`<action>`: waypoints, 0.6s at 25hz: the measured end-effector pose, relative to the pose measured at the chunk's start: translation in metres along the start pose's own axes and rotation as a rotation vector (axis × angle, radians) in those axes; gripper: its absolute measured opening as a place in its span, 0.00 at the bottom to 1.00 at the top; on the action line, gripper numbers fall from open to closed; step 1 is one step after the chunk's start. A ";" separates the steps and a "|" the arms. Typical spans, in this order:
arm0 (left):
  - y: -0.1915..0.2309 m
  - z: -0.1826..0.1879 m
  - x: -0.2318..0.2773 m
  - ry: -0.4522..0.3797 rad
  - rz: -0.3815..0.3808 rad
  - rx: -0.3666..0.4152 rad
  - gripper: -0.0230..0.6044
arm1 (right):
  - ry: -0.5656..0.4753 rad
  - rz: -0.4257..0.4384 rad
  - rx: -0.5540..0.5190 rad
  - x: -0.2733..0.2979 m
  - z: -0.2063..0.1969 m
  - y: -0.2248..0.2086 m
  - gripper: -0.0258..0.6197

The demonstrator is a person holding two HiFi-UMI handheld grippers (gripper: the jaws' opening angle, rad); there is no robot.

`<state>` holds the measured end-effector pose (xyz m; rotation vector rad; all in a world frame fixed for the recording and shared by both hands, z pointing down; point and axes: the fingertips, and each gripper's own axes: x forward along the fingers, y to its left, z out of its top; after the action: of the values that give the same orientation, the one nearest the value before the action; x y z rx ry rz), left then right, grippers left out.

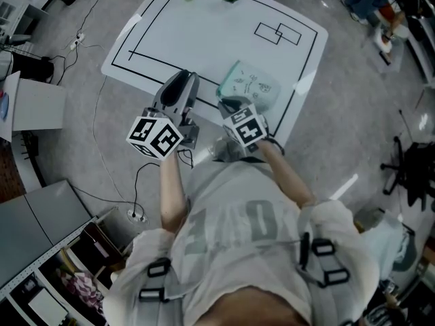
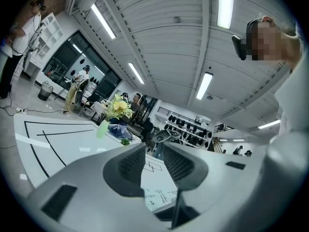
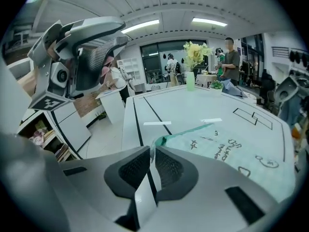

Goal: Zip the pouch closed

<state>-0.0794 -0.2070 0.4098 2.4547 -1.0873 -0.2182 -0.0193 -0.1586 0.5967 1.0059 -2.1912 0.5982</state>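
Pouch [image 1: 251, 85]: flat near the bench's right edge, teal zip edge running away from the person
Right tongs [image 3: 151, 153]: pressed together on the pouch's pull strip [image 3: 144, 192]
Left tongs [image 2: 153, 151]: spread, empty
Bench [image 1: 204, 39]: white, black-lined
Room: grey floor [image 1: 81, 134], loose cables [image 1: 102, 148]

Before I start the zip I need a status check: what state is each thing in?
pouch: lying on the table; zip unreadable.
left gripper: jaws apart, nothing between them.
right gripper: jaws shut on a thin strip at the pouch's near corner.
vase: upright, flowers in it.
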 end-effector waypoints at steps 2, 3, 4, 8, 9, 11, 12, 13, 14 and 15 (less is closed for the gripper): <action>0.000 -0.001 0.000 0.003 0.001 0.003 0.19 | 0.005 0.005 0.011 0.002 -0.004 0.002 0.07; 0.000 -0.001 0.000 0.003 0.001 0.003 0.19 | 0.006 0.007 0.019 0.002 -0.005 0.002 0.07; 0.000 -0.001 0.000 0.002 0.002 0.004 0.19 | 0.005 0.009 0.026 0.003 -0.006 0.002 0.07; 0.000 0.000 -0.001 -0.001 0.004 0.000 0.19 | -0.026 0.011 0.036 0.005 -0.003 -0.005 0.20; 0.000 0.000 -0.001 -0.001 0.004 -0.001 0.19 | -0.034 0.008 0.041 0.003 0.000 -0.007 0.21; 0.000 -0.001 0.001 0.002 0.003 -0.001 0.19 | -0.056 -0.004 0.046 -0.001 0.009 -0.012 0.22; 0.001 -0.001 0.001 0.003 0.002 -0.001 0.19 | -0.069 -0.011 0.042 -0.003 0.015 -0.015 0.22; 0.001 -0.001 0.002 0.002 0.001 -0.001 0.19 | -0.086 -0.018 0.034 -0.005 0.023 -0.018 0.22; 0.000 0.000 0.002 0.001 0.001 0.000 0.19 | -0.105 -0.025 0.028 -0.009 0.032 -0.022 0.22; 0.000 0.001 0.003 -0.001 0.002 0.002 0.19 | -0.127 -0.032 0.024 -0.013 0.043 -0.025 0.22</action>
<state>-0.0778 -0.2094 0.4091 2.4559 -1.0907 -0.2176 -0.0087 -0.1940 0.5616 1.1176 -2.2780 0.5613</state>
